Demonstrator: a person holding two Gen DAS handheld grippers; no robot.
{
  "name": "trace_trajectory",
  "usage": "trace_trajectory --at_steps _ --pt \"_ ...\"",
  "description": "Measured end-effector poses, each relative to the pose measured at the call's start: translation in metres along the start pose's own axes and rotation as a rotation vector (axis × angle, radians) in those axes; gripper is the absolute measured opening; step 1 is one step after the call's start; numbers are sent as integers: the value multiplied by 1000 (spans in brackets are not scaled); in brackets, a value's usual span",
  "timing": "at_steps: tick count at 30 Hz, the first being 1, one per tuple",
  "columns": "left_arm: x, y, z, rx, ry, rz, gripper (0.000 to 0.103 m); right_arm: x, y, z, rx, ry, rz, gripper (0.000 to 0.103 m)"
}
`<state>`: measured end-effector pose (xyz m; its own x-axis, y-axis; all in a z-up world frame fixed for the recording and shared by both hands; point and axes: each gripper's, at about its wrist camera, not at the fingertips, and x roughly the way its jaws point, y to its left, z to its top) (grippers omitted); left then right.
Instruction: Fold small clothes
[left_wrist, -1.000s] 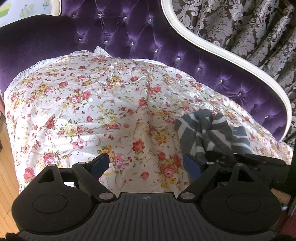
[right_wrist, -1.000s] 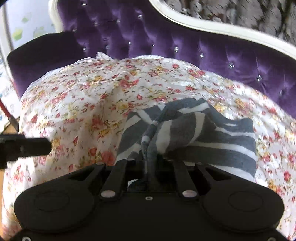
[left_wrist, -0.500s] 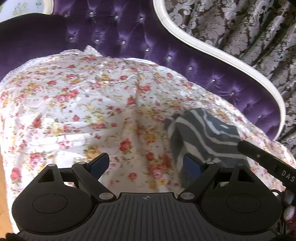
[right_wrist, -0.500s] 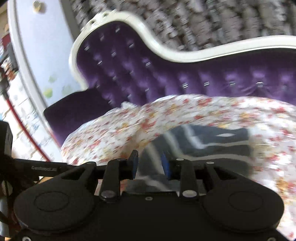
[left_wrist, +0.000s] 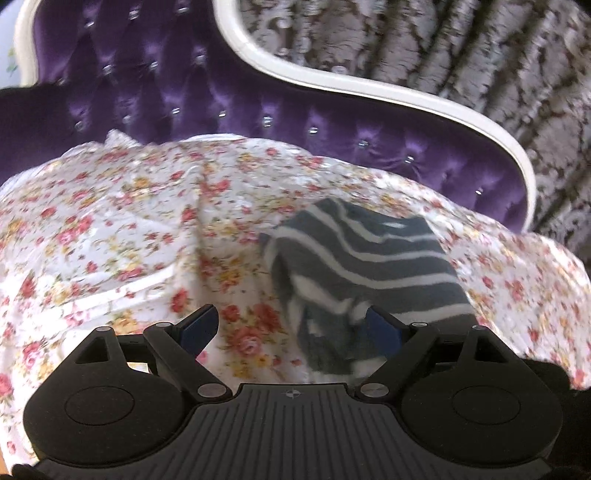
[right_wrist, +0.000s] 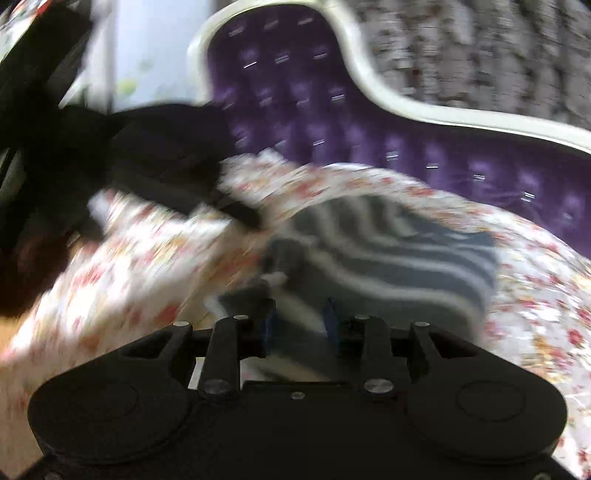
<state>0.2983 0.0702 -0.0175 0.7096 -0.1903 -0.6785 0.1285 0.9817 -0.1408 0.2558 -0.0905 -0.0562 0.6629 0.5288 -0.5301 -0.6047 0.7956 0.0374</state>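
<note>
A grey garment with white stripes (left_wrist: 365, 266) lies folded on the floral sheet (left_wrist: 110, 229) that covers the purple sofa. My left gripper (left_wrist: 291, 328) is open and empty, low over the sheet, with its right finger at the garment's near left corner. In the blurred right wrist view the garment (right_wrist: 399, 254) lies just ahead of my right gripper (right_wrist: 297, 325), whose jaws stand a little apart with nothing between them. The left gripper's dark body (right_wrist: 159, 173) shows at the left of that view.
The tufted purple sofa back (left_wrist: 207, 96) with its white curved frame (left_wrist: 369, 92) rises behind the sheet. A patterned grey curtain (left_wrist: 461, 48) hangs beyond it. Wooden floor (right_wrist: 22, 325) shows at the sheet's left edge.
My right gripper let go of the striped garment, pulled back and opened slightly. The garment now lies flatter. My left gripper swung right toward the garment and stayed open.
</note>
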Motion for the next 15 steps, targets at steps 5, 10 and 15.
trace_trajectory --at_steps 5,10,15 --pt "10 -21 -7 82 -7 -36 87 2 17 -11 -65 30 39 42" --pt "38 -23 -14 82 72 36 88 -3 11 -10 -21 32 60 42" --pt "50 11 -17 -107 141 -28 89 -17 6 -14 -3 27 91 52"
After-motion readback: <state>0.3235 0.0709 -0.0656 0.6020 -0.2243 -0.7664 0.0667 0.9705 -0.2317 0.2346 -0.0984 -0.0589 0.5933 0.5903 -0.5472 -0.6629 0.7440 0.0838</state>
